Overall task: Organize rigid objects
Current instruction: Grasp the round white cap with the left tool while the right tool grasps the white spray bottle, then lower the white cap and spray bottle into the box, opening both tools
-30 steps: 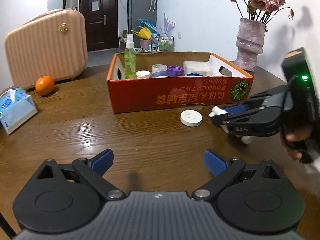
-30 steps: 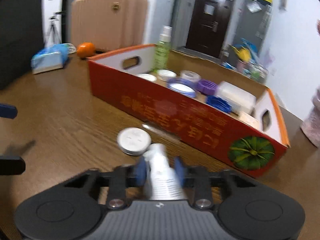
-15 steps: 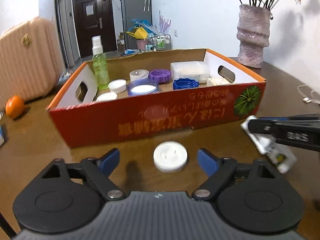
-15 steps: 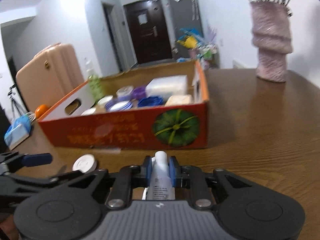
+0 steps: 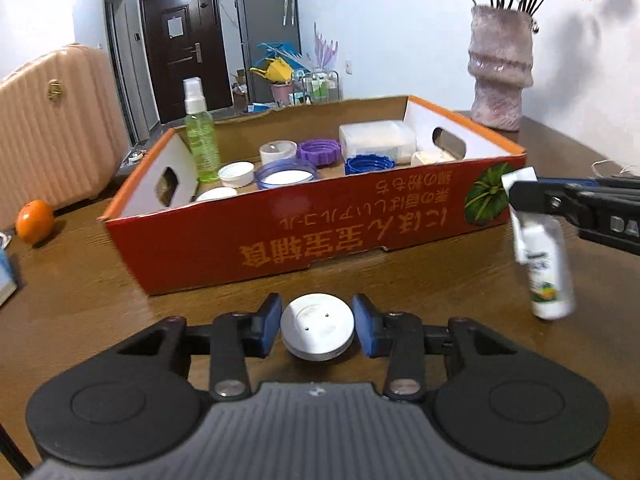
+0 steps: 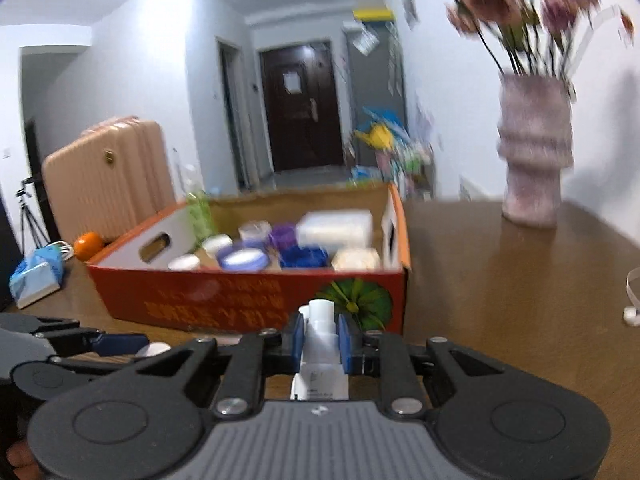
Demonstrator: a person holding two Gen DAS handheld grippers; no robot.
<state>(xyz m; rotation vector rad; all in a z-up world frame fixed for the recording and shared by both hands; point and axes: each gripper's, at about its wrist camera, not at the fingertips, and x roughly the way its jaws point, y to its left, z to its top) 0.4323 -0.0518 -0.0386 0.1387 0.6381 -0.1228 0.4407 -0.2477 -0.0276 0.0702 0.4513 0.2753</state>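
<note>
A round white lid [image 5: 317,326] lies on the wooden table in front of the red cardboard box [image 5: 312,232]. My left gripper [image 5: 317,325] has its blue pads on both sides of the lid, closed onto it. My right gripper [image 6: 319,340] is shut on a small white bottle [image 6: 320,350] and holds it above the table by the box's right front corner; the bottle hangs from it in the left wrist view [image 5: 544,264]. The box [image 6: 256,296] holds several lids, jars and a green spray bottle [image 5: 200,136].
A pink vase with dried flowers [image 5: 500,80] stands behind the box on the right. A pink suitcase [image 5: 52,128], an orange [image 5: 35,220] and a tissue pack [image 6: 36,278] are on the left. A white cable [image 6: 632,300] lies at the right edge.
My left gripper moved forward and closed around the white lid. My right gripper lifted the white bottle higher and swung it toward the box's right corner.
</note>
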